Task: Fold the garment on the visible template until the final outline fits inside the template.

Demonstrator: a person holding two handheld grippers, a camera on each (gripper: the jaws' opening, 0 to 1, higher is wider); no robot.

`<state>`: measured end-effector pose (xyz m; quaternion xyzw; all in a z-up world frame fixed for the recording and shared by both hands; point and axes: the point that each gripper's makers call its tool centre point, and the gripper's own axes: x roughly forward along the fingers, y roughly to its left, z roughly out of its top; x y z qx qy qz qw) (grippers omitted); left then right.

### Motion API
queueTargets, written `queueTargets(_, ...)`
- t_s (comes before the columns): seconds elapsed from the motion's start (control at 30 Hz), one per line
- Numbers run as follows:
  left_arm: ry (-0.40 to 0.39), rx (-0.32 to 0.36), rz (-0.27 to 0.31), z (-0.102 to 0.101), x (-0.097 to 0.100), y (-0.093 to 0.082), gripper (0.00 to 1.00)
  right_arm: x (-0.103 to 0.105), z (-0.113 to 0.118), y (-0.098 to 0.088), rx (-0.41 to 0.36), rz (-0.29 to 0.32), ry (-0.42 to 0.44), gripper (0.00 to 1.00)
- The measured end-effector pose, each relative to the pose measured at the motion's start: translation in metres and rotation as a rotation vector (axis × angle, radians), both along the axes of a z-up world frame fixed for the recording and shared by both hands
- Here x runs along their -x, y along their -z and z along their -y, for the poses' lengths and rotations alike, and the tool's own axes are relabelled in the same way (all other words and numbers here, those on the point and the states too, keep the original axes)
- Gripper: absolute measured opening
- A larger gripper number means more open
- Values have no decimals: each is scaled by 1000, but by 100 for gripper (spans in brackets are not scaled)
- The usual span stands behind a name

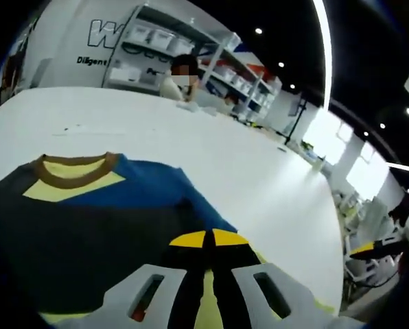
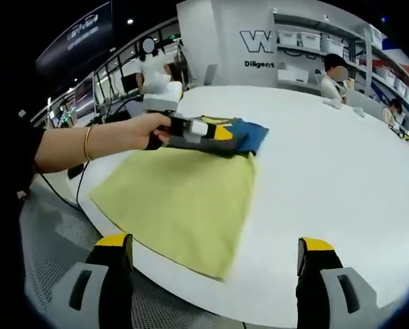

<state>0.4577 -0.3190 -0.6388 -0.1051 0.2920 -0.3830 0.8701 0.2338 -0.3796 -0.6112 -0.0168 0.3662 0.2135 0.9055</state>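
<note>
A: Template point(image 2: 184, 205) first: the yellow-green sheet lies on the white counter point(image 2: 342, 178), its near corner just past the right claw point(image 2: 215, 271), which hangs released and holds nothing.

B: And the garment point(image 2: 221, 137)?

A: Bunched at the template's far edge, blue part spilling beyond it. The left claw point(image 2: 184, 130), in the person's hand point(image 2: 153, 130), is clenched on the dark fabric point(image 1: 95, 233).

B: So how to fold well?

A: Draw that pinch back over the template, keep the collar point(image 1: 74, 171) flat, and let the free claw pin the blue side.
</note>
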Motion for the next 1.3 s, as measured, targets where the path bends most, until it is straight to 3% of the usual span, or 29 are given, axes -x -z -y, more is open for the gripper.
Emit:
queueTargets(0.1,6,-17,18,-3,1,-1,7,-2,-2,-3,-3,5,-8,99)
queueTargets(0.2,-2,-30,49,-7,-3,-6,25,-6,-2,-5,-8,13,-10,99)
queueTargets(0.37,-21,-53,106,-15,-7,-18,65,-8,-7,-7,-25,17,-16,99)
queueTargets(0.47,-23,-81,159,-23,-7,-28,82,-9,-10,-7,-33,13,-23,99)
queueTargets(0.6,-38,-93,167,-34,-4,-37,99,-9,-15,-5,-42,5,-27,99)
queueTargets(0.8,-44,-151,190,-59,10,-49,99,-8,-17,-1,-42,-24,-29,99)
queueTargets(1.03,19,-196,153,-81,43,-53,99,-5,-16,3,-39,-52,-27,99)
queueTargets(1.3,24,-243,141,-106,74,-55,99,-1,-21,11,-33,-69,-42,99)
